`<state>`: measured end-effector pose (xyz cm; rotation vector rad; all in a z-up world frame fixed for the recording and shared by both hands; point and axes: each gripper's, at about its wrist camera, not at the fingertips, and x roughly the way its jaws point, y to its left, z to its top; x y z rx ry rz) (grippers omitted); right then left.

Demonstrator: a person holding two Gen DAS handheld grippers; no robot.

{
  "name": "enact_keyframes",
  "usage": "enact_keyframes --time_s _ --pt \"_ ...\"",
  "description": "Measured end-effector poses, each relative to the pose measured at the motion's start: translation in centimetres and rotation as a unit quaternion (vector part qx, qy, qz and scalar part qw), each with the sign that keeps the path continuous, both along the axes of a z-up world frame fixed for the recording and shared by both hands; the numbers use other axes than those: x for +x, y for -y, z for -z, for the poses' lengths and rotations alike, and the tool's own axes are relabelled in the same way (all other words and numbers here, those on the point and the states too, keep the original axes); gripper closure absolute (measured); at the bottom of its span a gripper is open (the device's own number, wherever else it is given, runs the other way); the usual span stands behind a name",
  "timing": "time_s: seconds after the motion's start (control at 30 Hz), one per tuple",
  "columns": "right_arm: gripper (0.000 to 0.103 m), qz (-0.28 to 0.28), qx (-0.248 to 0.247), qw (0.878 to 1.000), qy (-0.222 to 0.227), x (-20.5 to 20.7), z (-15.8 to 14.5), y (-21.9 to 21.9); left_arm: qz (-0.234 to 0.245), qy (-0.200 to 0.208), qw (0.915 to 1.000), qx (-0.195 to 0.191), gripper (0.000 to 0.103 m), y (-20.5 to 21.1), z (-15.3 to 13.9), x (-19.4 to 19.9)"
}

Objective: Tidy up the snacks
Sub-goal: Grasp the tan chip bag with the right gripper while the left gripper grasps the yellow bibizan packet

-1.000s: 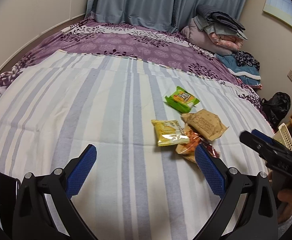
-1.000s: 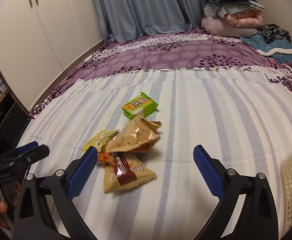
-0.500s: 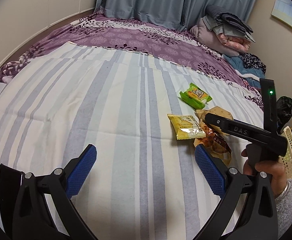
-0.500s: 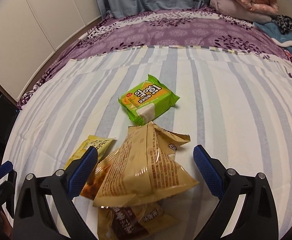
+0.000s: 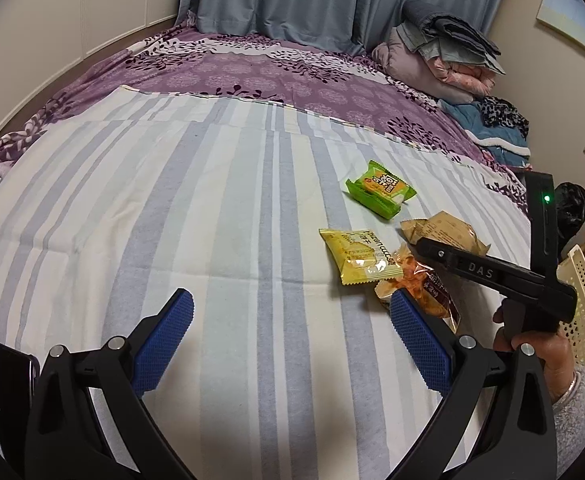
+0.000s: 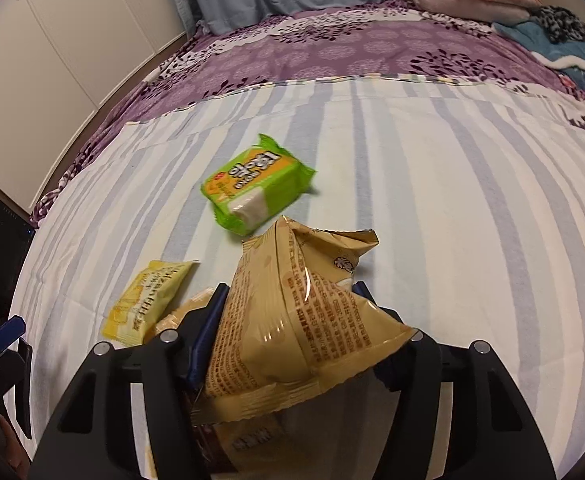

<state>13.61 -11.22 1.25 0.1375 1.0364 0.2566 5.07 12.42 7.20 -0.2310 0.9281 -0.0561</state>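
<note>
A cream plastic basket (image 5: 584,304) with little holes stands at the right edge of the bed; what is inside it cannot be seen.

The snacks lie on the striped sheet (image 5: 212,208), near the bed's right side. The right tongs (image 6: 288,312) are closing on the tan snack bag (image 6: 292,320), and the pads already squeeze its two sides. A second ago these tongs were wide apart and the bag lay ahead of them; now they have come down around it. Under the bag lies a brown packet (image 6: 244,444). The yellow snack pack (image 6: 148,300) lies just to the left, and the green cracker pack (image 6: 256,188) lies a bit farther up the bed, apart from the pile.

The left tongs (image 5: 292,336) stand wide apart with nothing between them, over bare sheet. They have hardly moved. A hand (image 5: 532,348) holds the right tool beside them.

The left and middle of the sheet are bare. The purple flowered blanket (image 5: 252,76) covers the far part, with folded bedding (image 5: 444,56) in the far right corner.
</note>
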Motion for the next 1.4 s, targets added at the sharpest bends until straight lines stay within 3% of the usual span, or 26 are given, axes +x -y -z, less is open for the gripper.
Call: enact_keyframes --time_s 0.3,0.47,0.6,0.9,1.0,1.13,1.3,1.4 --pt "0.043 0.03 0.011 0.999 0.008 -3.7 -0.2 3.7 0.03 0.001 0.9994 0.015 0.003 3.2 0.2 2.6" --pt "0.043 0.036 0.023 0.999 0.012 -5.9 -0.3 5.1 0.051 -0.022 0.9984 -0.009 0.003 5.3 1.4 4.9" --pt "0.043 0.037 0.029 0.999 0.016 -7.1 -0.2 5.6 0.049 -0.04 0.9979 -0.015 0.003 6.2 2.7 6.4" --pt "0.042 0.036 0.031 0.999 0.02 -7.5 -0.1 5.7 0.034 -0.046 0.9982 0.016 0.003 6.8 4.9 8.8" --pt "0.042 0.034 0.029 0.999 0.021 -7.4 0.0 5.7 0.037 -0.053 0.9977 0.021 0.019 6.8 5.7 9.2" --pt "0.042 0.032 0.028 0.999 0.022 -7.4 0.0 5.7 0.042 -0.047 0.9974 0.034 0.028 7.1 6.1 9.1" --pt "0.042 0.031 0.023 0.999 0.024 -7.4 -0.1 5.5 0.04 -0.042 0.9971 0.05 0.053 6.6 6.0 9.0" --pt "0.042 0.032 0.024 0.999 0.024 -7.3 -0.1 5.6 0.034 -0.042 0.9977 0.042 0.053 5.8 5.7 8.7"
